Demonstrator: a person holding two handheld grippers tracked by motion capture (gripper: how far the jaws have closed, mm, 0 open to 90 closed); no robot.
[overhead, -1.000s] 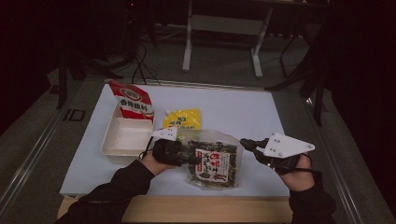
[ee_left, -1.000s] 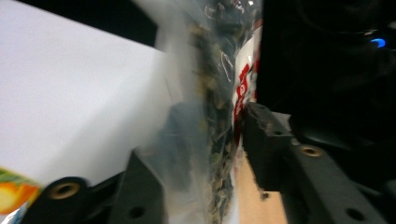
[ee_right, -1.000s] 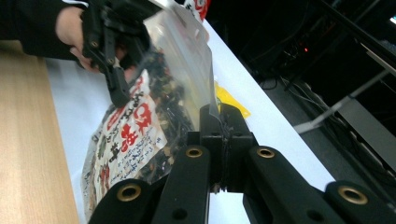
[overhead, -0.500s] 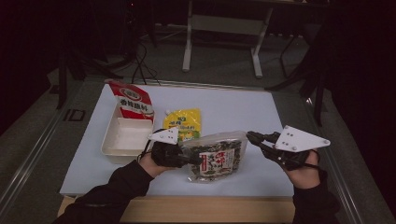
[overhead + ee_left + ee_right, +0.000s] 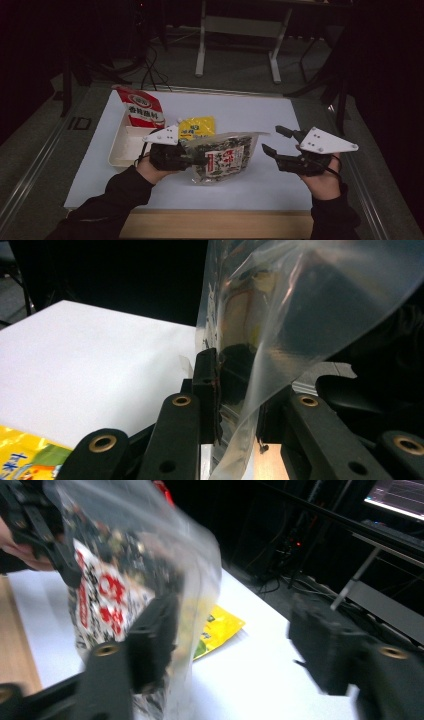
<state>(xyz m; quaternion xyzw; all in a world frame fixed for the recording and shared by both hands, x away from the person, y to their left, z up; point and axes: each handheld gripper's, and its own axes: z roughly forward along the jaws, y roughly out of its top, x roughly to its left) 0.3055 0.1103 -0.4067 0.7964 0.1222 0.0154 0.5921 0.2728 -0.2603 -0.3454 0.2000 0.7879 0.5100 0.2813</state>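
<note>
Lifting clear of the bench (image 5: 300, 190) now, the clear seaweed snack bag (image 5: 222, 157) is rising and tipping as the left gripper (image 5: 197, 157) carries it. A second ago it was lying flat on the white surface in front of the person; half a second ago it was already coming up, and now it is hanging at a slant just right of the white tray (image 5: 125, 147), with its open clear end flaring out toward the far side. The left gripper is clamped on the bag's near edge, and the left gripper view is showing the film (image 5: 260, 340) pinched tight between the two black jaws. The right gripper (image 5: 272, 142) has been swinging out to the right of the bag and is now sitting apart from it, jaws spread wide with nothing between them; the right gripper view is catching the bag (image 5: 125, 575), somewhat blurred, looming just past its own left jaw. The yellow packet (image 5: 197, 127) is lying beyond the bag, and the red-and-white pouch (image 5: 142, 107) is leaning at the tray's far end, both untouched. My read: the bag is now being held one-handed in the air, and the right gripper is lining up to take the loose clear end, so a two-handed hold, or a move toward the tray, is looking likely.
</note>
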